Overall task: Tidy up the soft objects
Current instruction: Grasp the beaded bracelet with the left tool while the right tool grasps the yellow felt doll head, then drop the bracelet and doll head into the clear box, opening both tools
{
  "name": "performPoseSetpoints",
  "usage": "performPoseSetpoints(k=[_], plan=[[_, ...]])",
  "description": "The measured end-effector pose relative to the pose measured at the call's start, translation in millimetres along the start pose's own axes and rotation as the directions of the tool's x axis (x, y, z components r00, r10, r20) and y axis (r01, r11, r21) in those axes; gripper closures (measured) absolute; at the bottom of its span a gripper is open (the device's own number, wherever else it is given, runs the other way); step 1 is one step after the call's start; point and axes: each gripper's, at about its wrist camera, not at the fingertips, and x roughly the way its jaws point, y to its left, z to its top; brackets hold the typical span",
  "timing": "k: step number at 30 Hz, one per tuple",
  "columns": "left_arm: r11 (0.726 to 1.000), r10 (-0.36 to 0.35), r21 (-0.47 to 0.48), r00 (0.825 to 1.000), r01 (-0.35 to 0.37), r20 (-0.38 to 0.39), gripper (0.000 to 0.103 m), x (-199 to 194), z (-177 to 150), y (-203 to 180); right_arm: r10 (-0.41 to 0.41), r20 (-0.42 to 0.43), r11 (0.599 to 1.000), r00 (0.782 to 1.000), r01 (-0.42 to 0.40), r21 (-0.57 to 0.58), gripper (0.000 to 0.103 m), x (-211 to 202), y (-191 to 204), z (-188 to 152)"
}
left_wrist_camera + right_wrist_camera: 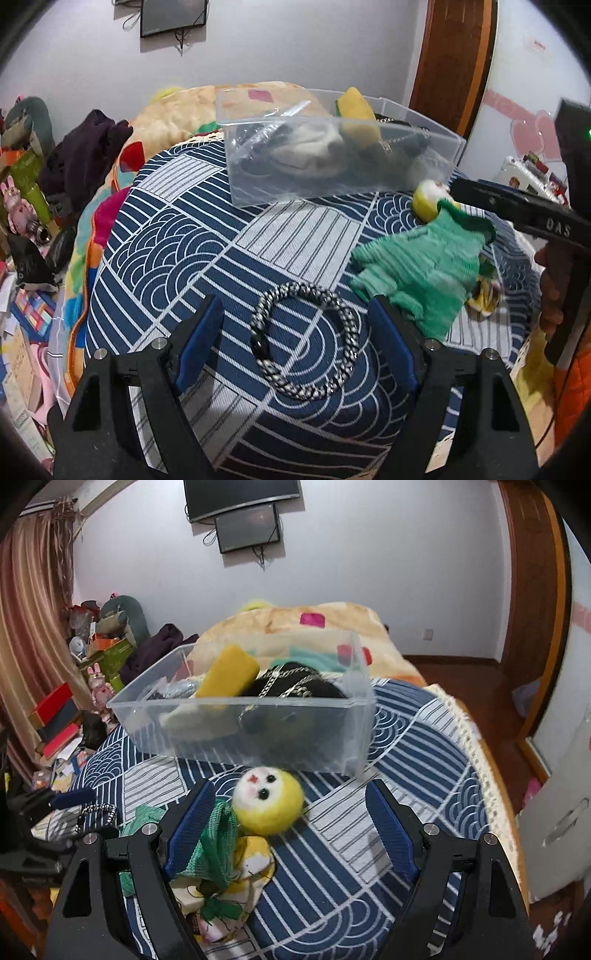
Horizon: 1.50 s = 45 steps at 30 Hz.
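Observation:
A clear plastic bin [424, 127] [236, 731] stands at the far side of the blue patterned cloth and holds a yellow sponge [227, 675], a black chained item [295, 686] and a pale soft thing. A braided black-and-white bracelet [304, 339] lies between the fingers of my open left gripper [303, 332]. A yellow-headed doll [267, 801] with a green knit cape [421, 266] lies on the cloth between the fingers of my open right gripper [291, 823], nearer its left finger. The right gripper shows in the left wrist view [513, 206] beside the doll.
The blue patterned cloth [184, 229] covers a bed with a colourful blanket [295, 627] behind the bin. Clutter of boxes and toys [92, 672] lies at the left. The bed edge with lace trim [480, 760] drops to a wooden floor on the right.

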Motion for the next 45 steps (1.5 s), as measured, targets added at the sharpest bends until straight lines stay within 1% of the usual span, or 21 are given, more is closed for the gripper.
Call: performPoseSetpoints(k=[2, 4, 5, 6, 7, 8, 9, 10, 13, 17, 23, 29, 34, 39, 41, 45], plan=[[1.000, 0.026, 0.018, 1.000, -0.026, 0.008, 0.030, -0.3, -2.7, -3.9, 0.016, -0.018, 1.000, 1.000, -0.016, -0.004, 0.023, 4.6, 2.7, -1.6], [0.999, 0.037, 0.027, 0.999, -0.038, 0.019, 0.038, -1.3, -4.6, -5.9, 0.024, -0.036, 1.000, 0.999, -0.024, -0.007, 0.031, 9.6, 4.8, -4.6], [0.999, 0.035, 0.028, 0.999, -0.036, 0.022, 0.045, -2.3, -5.2, -6.3, 0.033, -0.045, 0.999, 0.998, -0.033, -0.002, 0.033, 11.8, 5.2, -5.8], [0.999, 0.034, 0.027, 0.999, -0.035, 0.025, 0.054, -3.1, -5.3, -6.4, 0.042, -0.051, 0.999, 0.998, -0.042, 0.005, 0.040, 13.2, 4.9, -6.3], [0.999, 0.035, 0.024, 0.999, -0.036, 0.027, 0.057, -3.4, -5.0, -5.9, 0.050, -0.057, 0.999, 0.997, -0.050, 0.010, 0.046, 15.1, 4.7, -6.4], [0.999, 0.034, 0.021, 0.999, -0.035, 0.028, 0.063, -3.6, -5.8, -5.8, 0.058, -0.061, 0.998, 0.996, -0.057, 0.011, 0.050, 16.0, 4.3, -6.6], [0.999, 0.034, 0.017, 0.999, -0.035, 0.030, 0.073, -4.4, -5.6, -5.3, 0.065, -0.066, 0.998, 0.996, -0.064, 0.009, 0.059, 16.4, 4.5, -6.9], [0.999, 0.033, 0.015, 0.999, -0.034, 0.029, 0.076, -4.8, -4.5, -4.5, 0.066, -0.070, 0.998, 0.995, -0.066, 0.006, 0.063, 17.0, 4.3, -7.3], [1.000, 0.023, 0.006, 0.999, -0.023, 0.035, 0.088, -7.9, -2.8, -4.6, 0.058, -0.058, 0.998, 0.997, -0.059, -0.008, 0.064, 13.5, 5.1, -8.3], [1.000, 0.025, 0.000, 0.998, -0.025, 0.058, 0.089, -12.6, 4.3, -0.3, 0.021, -0.031, 0.999, 0.999, -0.022, -0.044, 0.065, 4.2, 10.0, -6.6], [0.998, 0.045, -0.040, 0.991, -0.040, 0.129, 0.089, -25.3, 24.3, 6.2, -0.006, 0.046, 0.997, 0.999, 0.009, -0.074, 0.065, -17.1, 13.6, 3.9], [0.998, 0.029, -0.059, 0.980, -0.018, 0.195, 0.089, -35.5, 58.3, 10.0, -0.018, 0.134, 0.995, 0.991, 0.031, -0.091, 0.065, -35.9, 13.5, 28.4], [0.999, 0.001, -0.051, 0.969, 0.012, 0.247, 0.089, -39.9, 91.0, 6.4, -0.015, 0.178, 0.996, 0.984, 0.031, -0.086, 0.065, -39.1, 19.0, 44.4], [0.998, -0.025, -0.047, 0.968, 0.038, 0.252, 0.089, -29.6, 114.4, 0.5, -0.016, 0.198, 0.995, 0.980, 0.034, -0.090, 0.065, -32.1, 24.6, 57.8], [0.998, -0.026, -0.047, 0.968, 0.039, 0.249, 0.089, -22.4, 121.9, -1.1, -0.015, 0.203, 0.995, 0.979, 0.035, -0.092, 0.065, -27.4, 25.9, 60.8], [0.999, -0.013, -0.036, 0.972, 0.022, 0.233, 0.089, -6.6, 131.0, -4.4, -0.015, 0.182, 0.996, 0.983, 0.031, -0.085, 0.065, -12.6, 25.8, 63.1]])
